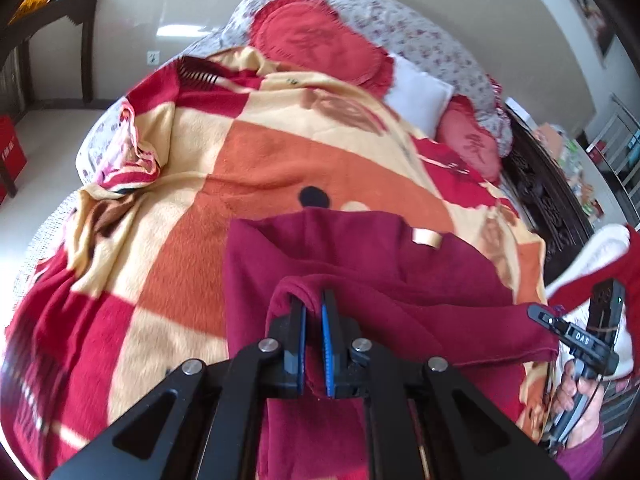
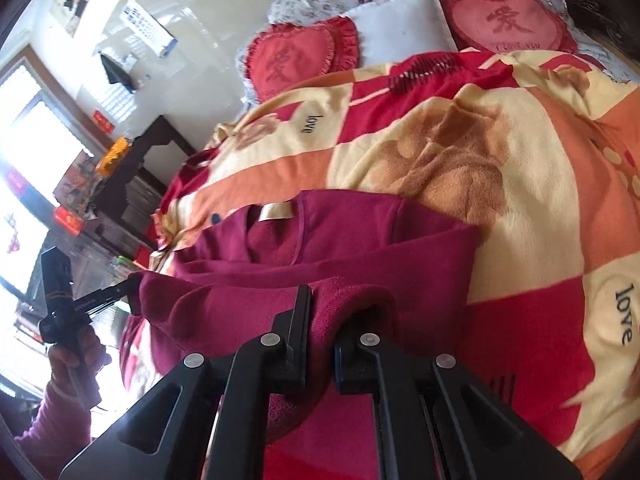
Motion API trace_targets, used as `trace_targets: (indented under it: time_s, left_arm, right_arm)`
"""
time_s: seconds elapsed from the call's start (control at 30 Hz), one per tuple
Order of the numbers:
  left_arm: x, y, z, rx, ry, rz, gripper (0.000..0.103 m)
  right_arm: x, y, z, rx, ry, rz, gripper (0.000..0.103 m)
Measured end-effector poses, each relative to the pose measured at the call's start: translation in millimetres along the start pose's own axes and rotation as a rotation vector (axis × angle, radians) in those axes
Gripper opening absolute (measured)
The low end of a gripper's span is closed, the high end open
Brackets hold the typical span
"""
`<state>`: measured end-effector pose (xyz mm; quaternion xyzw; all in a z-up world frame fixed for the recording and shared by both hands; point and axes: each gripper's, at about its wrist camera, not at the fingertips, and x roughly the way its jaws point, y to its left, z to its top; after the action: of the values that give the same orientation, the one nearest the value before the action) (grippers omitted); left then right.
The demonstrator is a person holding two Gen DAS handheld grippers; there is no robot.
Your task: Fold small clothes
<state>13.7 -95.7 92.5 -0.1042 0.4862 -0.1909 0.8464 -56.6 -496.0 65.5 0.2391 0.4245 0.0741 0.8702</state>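
Both of your grippers, left gripper (image 1: 314, 308) and right gripper (image 2: 322, 312), were clamped on the hem of the soft, limp maroon top (image 1: 360, 256) on the bed's blanket (image 1: 192, 216), a sensible hold.

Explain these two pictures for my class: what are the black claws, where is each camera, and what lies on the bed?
No robot here: a person holds a two-fingered black tool in each hand, and each tool carries a wide-angle camera looking along its fingers. One picture comes from the left tool, the other from the right tool. Each tool is shut on an edge of the same dark red top, whose neck label shows at its far end. The top lies on a checked orange, cream and red blanket covering the bed. Heart-shaped red cushions and a white pillow sit at the bed's head.
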Motion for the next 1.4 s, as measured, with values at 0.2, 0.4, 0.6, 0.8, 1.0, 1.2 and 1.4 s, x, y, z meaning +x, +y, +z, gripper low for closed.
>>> trace_targets:
  time_s: [0.2, 0.4, 0.6, 0.8, 1.0, 1.2, 1.4]
  left_arm:
    - [47, 16, 12, -0.047, 0.042, 0.029, 0.010]
    - [30, 13, 15, -0.023, 0.053, -0.015, 0.055]
    - [-17, 8, 5, 0.056, -0.043, 0.015, 0.070]
    - [10, -6, -18, 0.153, 0.053, 0.049, 0.070]
    - [57, -3, 10, 0.040, 0.053, 0.090, 0.070]
    - [34, 20, 13, -0.010, 0.048, 0.058, 0.072]
    - [-3, 25, -38, 0.035, 0.086, 0.000, 0.076]
  right_arm:
    - [46, -32, 14, 0.122, 0.053, -0.002, 0.000]
    - [15, -43, 9, 0.151, -0.029, 0.063, 0.014]
    - [-34, -29, -13, -0.004, -0.089, -0.007, 0.014]
    - [0, 3, -26, -0.181, 0.027, -0.045, 0.013]
    - [40, 12, 41, -0.100, -0.094, -0.095, 0.013]
    - [32, -7, 40, -0.044, -0.067, -0.173, 0.017]
    - [-13, -19, -27, -0.054, -0.011, -0.136, 0.020]
